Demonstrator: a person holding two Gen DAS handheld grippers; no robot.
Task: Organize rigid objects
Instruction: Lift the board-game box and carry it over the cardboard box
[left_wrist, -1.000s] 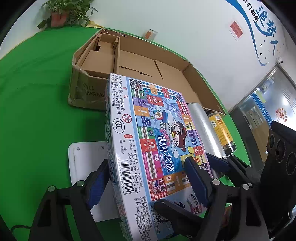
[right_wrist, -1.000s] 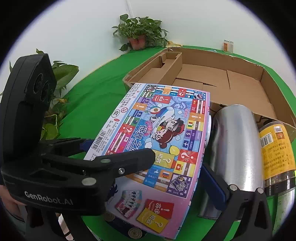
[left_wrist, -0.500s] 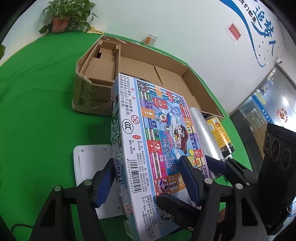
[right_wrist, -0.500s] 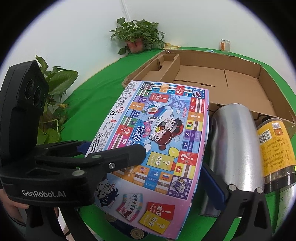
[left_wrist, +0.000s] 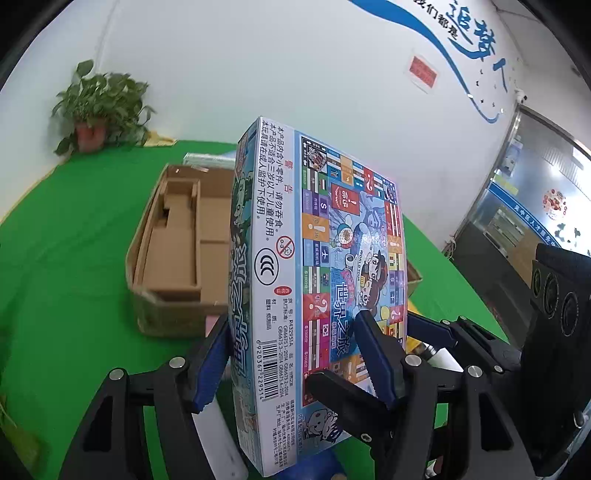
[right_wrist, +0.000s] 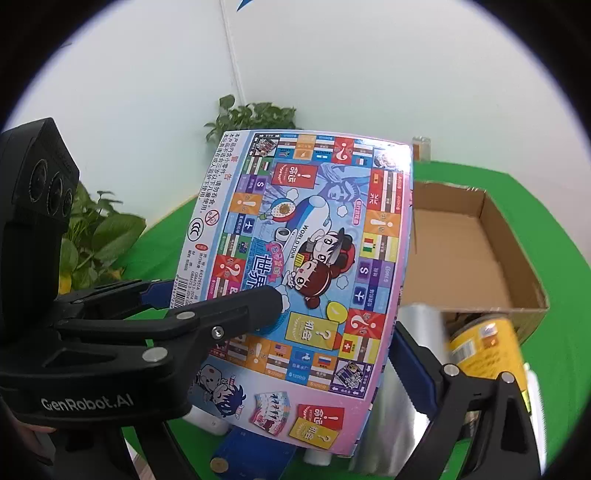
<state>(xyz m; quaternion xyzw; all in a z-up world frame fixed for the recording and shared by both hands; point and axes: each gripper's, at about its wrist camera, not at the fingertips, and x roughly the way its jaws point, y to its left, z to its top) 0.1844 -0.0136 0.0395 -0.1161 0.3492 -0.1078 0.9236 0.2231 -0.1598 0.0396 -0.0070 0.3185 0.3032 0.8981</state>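
Board game box (left_wrist: 317, 295), colourful and printed with cartoon children, is tilted steeply up on its edge above the green worktop (left_wrist: 62, 258). Left gripper (left_wrist: 295, 365) has its blue-padded fingers (left_wrist: 373, 358) closed on the box's thin sides. Right gripper (right_wrist: 332, 328) fingers likewise clamp it. Open cardboard carton (right_wrist: 480, 236) sits just behind; silver cylinder (right_wrist: 406, 387) and yellow can (right_wrist: 487, 347) lie beside.

A tilted board game box (right_wrist: 306, 280) stands before the open cardboard box (right_wrist: 476, 258) on green cloth (right_wrist: 546, 221).
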